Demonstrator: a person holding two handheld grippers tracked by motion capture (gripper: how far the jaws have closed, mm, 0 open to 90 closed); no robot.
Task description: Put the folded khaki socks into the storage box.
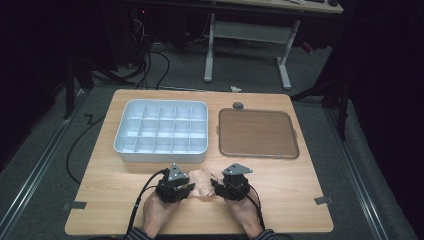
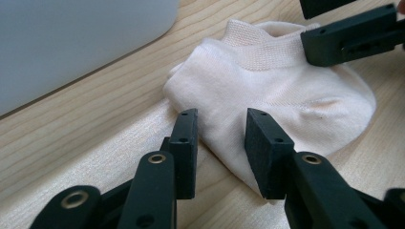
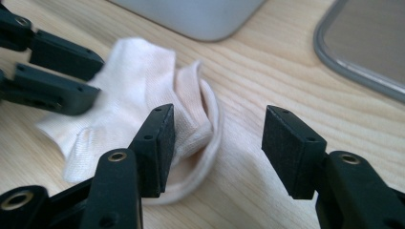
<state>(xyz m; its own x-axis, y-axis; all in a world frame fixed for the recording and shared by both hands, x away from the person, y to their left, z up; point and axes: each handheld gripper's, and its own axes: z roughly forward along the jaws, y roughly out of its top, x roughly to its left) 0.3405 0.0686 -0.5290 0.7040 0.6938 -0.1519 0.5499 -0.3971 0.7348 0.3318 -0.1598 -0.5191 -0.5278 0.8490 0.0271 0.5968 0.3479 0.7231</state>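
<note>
Now the left claw (image 2: 220, 143) straddles the sock's (image 2: 267, 90) edge on the bench (image 1: 280, 200), half-wide, not pressing; the right claw (image 3: 217, 143) gapes wide beside its cuff.

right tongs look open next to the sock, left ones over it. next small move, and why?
Probably slide the right tongs sideways onto the sock's cuff and close. Their jaws stand wide apart, one pad at the cuff edge, the other over bare table, gripping nothing. The left tongs straddle the sock's other end, pads not pressing that I can see.
</note>
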